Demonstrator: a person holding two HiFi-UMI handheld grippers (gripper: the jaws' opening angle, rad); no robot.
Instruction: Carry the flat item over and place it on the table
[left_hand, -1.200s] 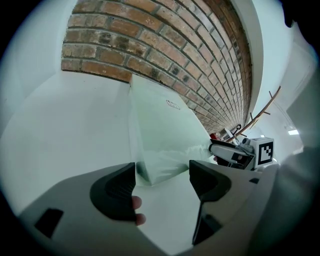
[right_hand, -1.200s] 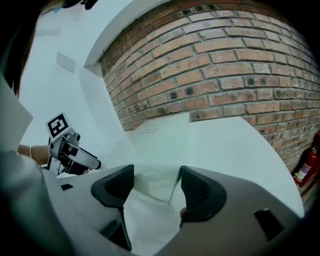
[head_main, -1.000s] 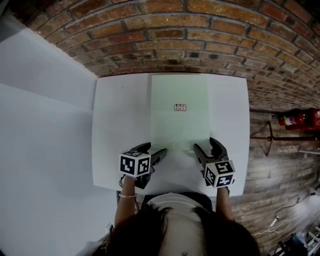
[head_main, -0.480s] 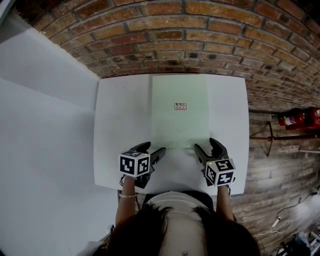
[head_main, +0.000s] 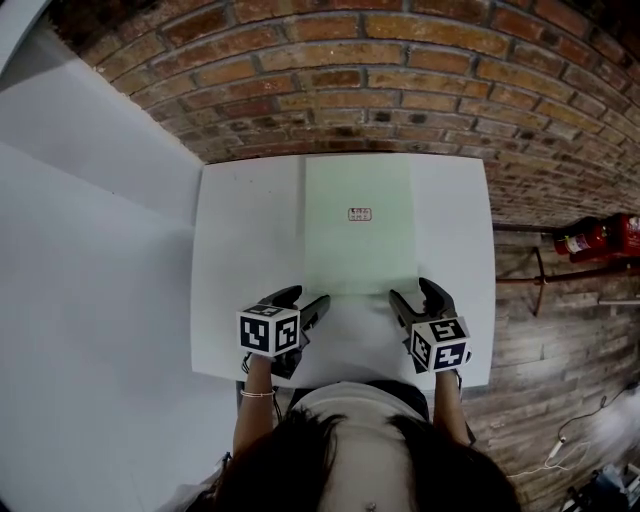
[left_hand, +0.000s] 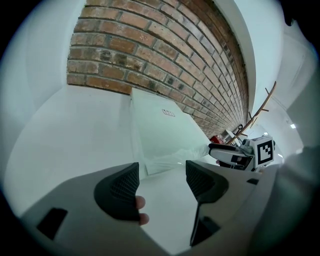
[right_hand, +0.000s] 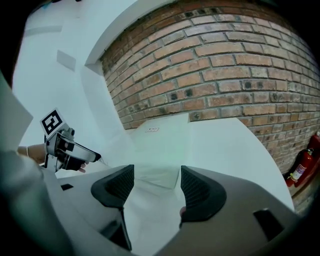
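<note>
A pale green flat sheet (head_main: 358, 240) with a small printed label (head_main: 360, 214) lies flat on the white table (head_main: 250, 230), reaching to the far edge by the brick wall. My left gripper (head_main: 310, 298) sits just off the sheet's near left corner. Its jaws are closing with nothing between them, and the sheet (left_hand: 160, 135) lies just ahead of the left gripper (left_hand: 162, 180). My right gripper (head_main: 412, 290) stands open at the near right corner. The sheet's edge (right_hand: 160, 145) lies just beyond the right gripper (right_hand: 156, 185), apart from the pads.
A brick wall (head_main: 400, 90) runs along the table's far edge. A red fire extinguisher (head_main: 600, 240) stands on the wooden floor (head_main: 540, 340) to the right. A white panel (head_main: 90, 250) lies left of the table.
Both grippers stay at the sheet's near edge. The sheet has not moved; only the head view has shifted slightly.
</note>
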